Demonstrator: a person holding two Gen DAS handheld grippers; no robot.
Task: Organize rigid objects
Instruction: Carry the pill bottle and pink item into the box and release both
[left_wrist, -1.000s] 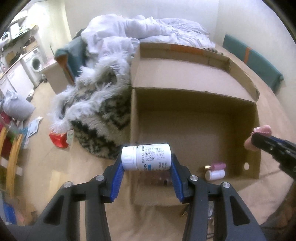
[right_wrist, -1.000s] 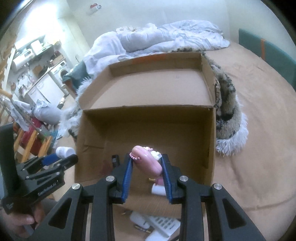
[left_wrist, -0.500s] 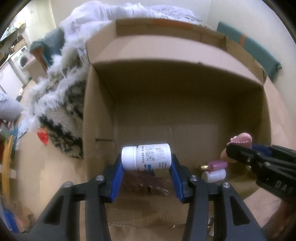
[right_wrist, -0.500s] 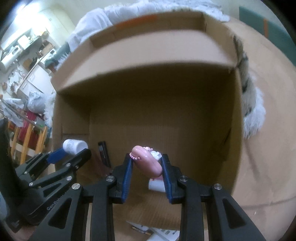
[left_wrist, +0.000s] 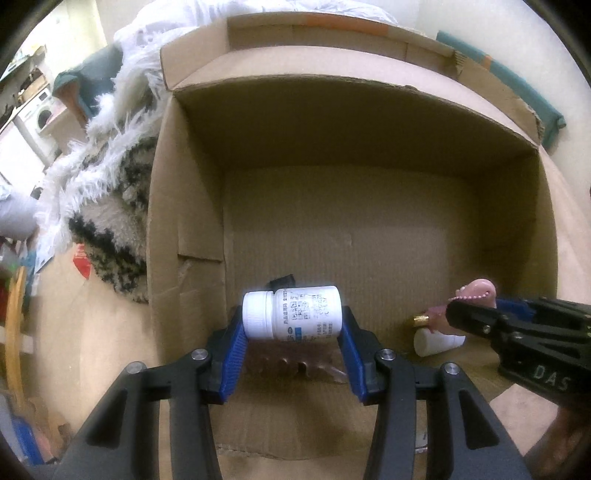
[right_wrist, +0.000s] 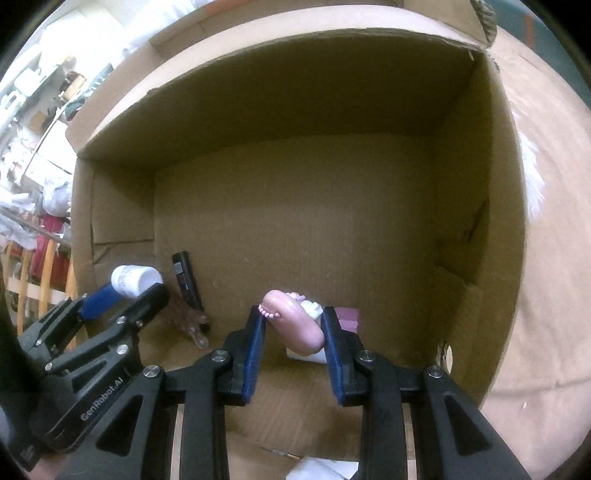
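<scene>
My left gripper (left_wrist: 291, 325) is shut on a white pill bottle (left_wrist: 291, 313), held sideways with its cap to the left, low inside the open cardboard box (left_wrist: 184, 206). My right gripper (right_wrist: 293, 325) is shut on a pink oblong toy (right_wrist: 293, 323) with a bead chain, also inside the box (right_wrist: 476, 206). In the left wrist view the right gripper (left_wrist: 469, 314) comes in from the right with the pink toy (left_wrist: 478, 290). The right wrist view shows the left gripper (right_wrist: 129, 286) at the left with the bottle (right_wrist: 135, 278).
On the box floor lie a black slim device (right_wrist: 186, 277), a clear brownish plastic piece (left_wrist: 295, 363), a small white bottle (left_wrist: 436, 341) and a pink gold-capped one (left_wrist: 430, 319). A shaggy black-and-white blanket (left_wrist: 107, 184) lies left of the box on the tan bed.
Both grippers have come down into the box with their loads; the box walls now fill both views. The grips have not changed.
</scene>
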